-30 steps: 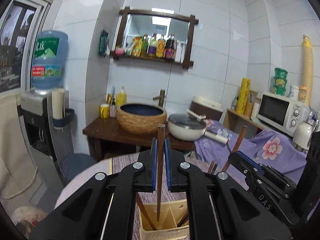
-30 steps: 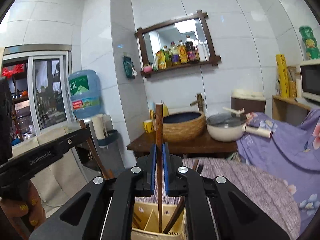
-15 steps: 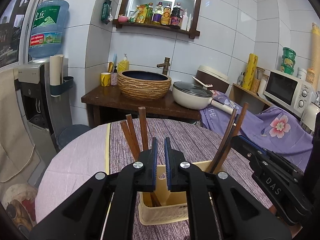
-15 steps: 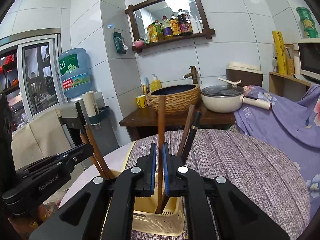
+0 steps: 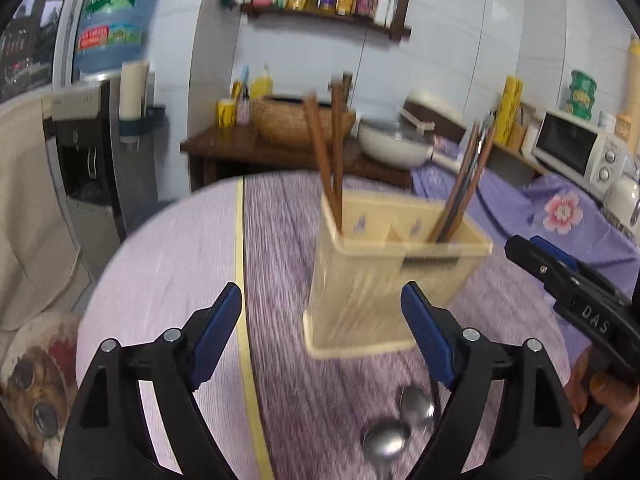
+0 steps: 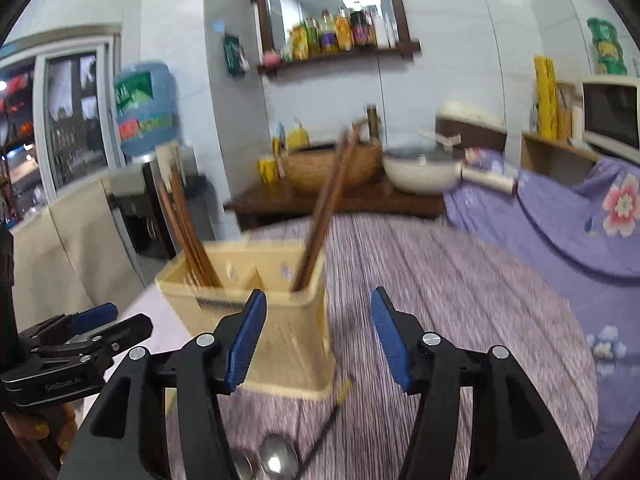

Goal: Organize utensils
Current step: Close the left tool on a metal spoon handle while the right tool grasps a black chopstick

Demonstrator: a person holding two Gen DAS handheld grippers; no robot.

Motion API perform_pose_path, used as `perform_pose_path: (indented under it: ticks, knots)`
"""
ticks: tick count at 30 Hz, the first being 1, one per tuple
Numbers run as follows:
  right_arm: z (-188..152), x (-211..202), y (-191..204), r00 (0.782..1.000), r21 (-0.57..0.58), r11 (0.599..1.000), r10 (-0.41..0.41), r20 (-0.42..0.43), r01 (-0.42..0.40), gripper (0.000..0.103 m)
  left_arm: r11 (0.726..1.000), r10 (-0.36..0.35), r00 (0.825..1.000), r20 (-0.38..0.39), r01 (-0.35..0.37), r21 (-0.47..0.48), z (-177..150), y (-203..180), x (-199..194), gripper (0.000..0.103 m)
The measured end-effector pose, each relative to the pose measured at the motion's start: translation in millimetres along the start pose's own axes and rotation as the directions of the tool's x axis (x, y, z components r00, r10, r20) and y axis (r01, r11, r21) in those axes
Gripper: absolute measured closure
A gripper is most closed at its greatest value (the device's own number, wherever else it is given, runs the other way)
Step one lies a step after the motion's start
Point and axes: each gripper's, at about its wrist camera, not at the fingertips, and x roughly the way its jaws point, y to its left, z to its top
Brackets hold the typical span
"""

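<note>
Hovering near the table with nothing between them, the left gripper (image 5: pixel 322 334) and right gripper (image 6: pixel 318 336) have just been opening their jaws, likely for the spoons (image 5: pixel 396 428) lying near the chopstick-filled holder (image 5: pixel 396 276).

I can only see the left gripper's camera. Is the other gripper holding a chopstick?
Observer: No. In its own view the right gripper is open. Its jaws have just been opening and nothing is between them.
Child: I see spoons on the table. Is anything else lying there?
Observer: Yes, a dark chopstick lies on the tablecloth in front of the yellow utensil holder.
Child: Which way does it point?
Observer: One end lies near the holder's base, and the other runs toward the spoons.
</note>
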Motion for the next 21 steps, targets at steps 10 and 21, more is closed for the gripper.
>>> perform_pose_path:
  ticks: [10,21]
  knots:
    - [-70.1,46.6,-18.4,0.948,0.118,0.993,0.025,-0.318,0.014,0.058,0.997,-0.017,0.979,-0.201,0.032,0.072,-83.8,-15.6,10.1,0.022]
    - [-82.5,85.3,-0.6,0.901,0.061,0.993,-0.067,-0.428,0.104,0.069,0.987,-0.011,0.966,-0.258,0.053,0.155,-113.0,-41.2,14.4,0.022]
